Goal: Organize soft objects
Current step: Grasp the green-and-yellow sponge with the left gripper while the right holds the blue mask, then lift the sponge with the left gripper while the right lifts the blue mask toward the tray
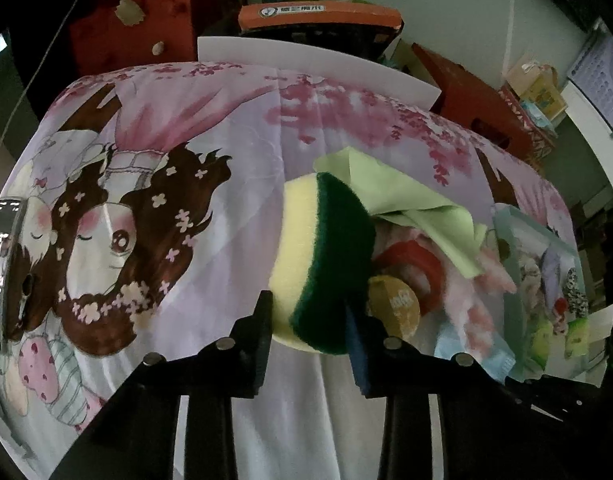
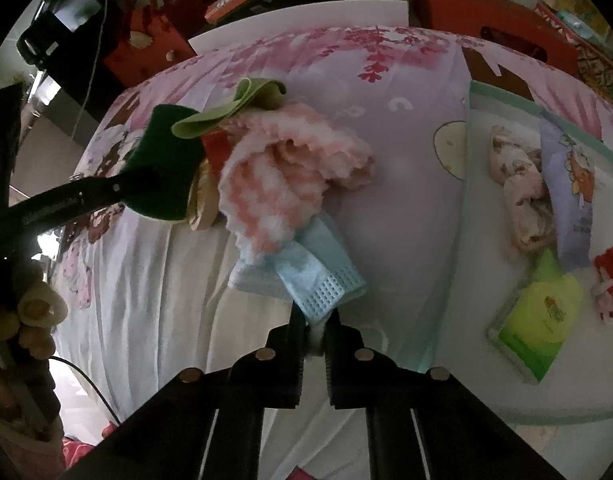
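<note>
My left gripper [image 1: 308, 312] is shut on a yellow and green sponge [image 1: 318, 264], held above the printed sheet [image 1: 186, 128]; it also shows in the right wrist view [image 2: 162, 172]. My right gripper [image 2: 315, 328] is shut on a light blue face mask [image 2: 306, 276]. A pink and white fluffy cloth [image 2: 282, 176], a light green cloth [image 2: 234, 108] and two tape rolls, one red [image 1: 418, 264] and one tan [image 1: 398, 308], lie in a pile between them. A pale tray [image 2: 478, 92] at the right holds soft items.
In the tray lie a rolled patterned cloth [image 2: 518, 196], a purple packet [image 2: 570, 192], a green tissue pack [image 2: 538, 316] and a small red and white item [image 2: 608, 280]. Red boxes [image 1: 478, 100] and an orange box [image 1: 318, 16] stand behind the table.
</note>
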